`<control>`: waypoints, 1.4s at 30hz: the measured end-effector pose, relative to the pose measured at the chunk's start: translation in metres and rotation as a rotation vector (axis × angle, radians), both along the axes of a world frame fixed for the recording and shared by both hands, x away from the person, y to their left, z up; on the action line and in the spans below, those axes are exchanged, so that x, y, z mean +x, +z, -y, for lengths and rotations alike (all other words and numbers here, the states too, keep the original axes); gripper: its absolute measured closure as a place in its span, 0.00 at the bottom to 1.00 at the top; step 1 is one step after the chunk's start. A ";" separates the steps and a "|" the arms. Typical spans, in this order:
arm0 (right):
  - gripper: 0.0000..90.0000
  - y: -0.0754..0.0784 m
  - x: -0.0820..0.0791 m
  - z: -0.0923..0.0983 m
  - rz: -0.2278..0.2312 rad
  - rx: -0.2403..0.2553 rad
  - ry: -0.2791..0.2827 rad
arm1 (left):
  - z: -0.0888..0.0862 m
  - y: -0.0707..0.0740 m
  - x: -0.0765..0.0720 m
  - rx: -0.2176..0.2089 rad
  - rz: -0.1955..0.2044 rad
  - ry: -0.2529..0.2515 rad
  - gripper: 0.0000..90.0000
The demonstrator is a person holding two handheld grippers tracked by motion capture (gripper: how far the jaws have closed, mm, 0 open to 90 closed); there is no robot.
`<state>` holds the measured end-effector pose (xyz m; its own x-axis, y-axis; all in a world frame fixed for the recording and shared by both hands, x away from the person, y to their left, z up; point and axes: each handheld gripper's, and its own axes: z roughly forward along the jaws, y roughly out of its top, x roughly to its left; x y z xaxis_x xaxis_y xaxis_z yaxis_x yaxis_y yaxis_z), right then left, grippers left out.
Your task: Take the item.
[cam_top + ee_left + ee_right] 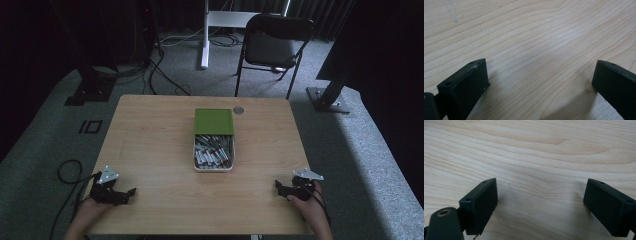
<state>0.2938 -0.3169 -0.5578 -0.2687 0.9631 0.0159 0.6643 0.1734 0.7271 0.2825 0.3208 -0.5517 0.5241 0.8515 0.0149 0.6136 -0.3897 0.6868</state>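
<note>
The rectangular light-wood desk (150,150) carries one container: a shallow white rectangular tray (213,168) lying ahead of both hand-held grippers, roughly midway between them and well apart from each. The tray holds a loose heap of small white and dark stick-shaped items with red markings (212,151); they are too small to identify further. A flat green rectangular lid (214,121) covers the far part of the tray and overhangs its far end, leaving the near part open. Just beyond the lid's far right corner sits a small round grey disc (238,110) set in the desk surface.

The left hand-held gripper (131,191), black with a grey three-cornered plate on top, sits low at the near left corner of the desk, held in the person's left hand (92,206). In the left gripper view, its two black jaws stand wide apart with bare wood grain between them; nothing is held. Whether the jaws touch the desk cannot be told.

The right hand-held gripper (276,185), of the same build, sits at the near right corner of the desk in the person's right hand (310,205). In the right gripper view, its jaws are likewise spread wide over bare wood and hold nothing.

Beyond the desk's far edge, on grey carpet, stands a black folding chair (272,45).
</note>
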 end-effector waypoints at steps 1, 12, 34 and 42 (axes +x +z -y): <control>0.13 0.000 0.000 0.000 0.000 0.000 0.000 | 0.000 0.000 0.000 0.000 0.000 0.000 0.02; 0.14 0.000 0.000 0.000 0.000 0.001 0.000 | 0.000 0.000 0.000 -0.001 0.000 0.001 0.02; 0.15 0.001 0.001 -0.006 0.012 0.016 -0.026 | 0.000 0.000 0.000 0.000 0.000 0.001 0.02; 0.16 0.012 0.005 -0.014 0.034 0.023 -0.009 | 0.000 0.000 0.000 0.000 0.000 0.001 0.02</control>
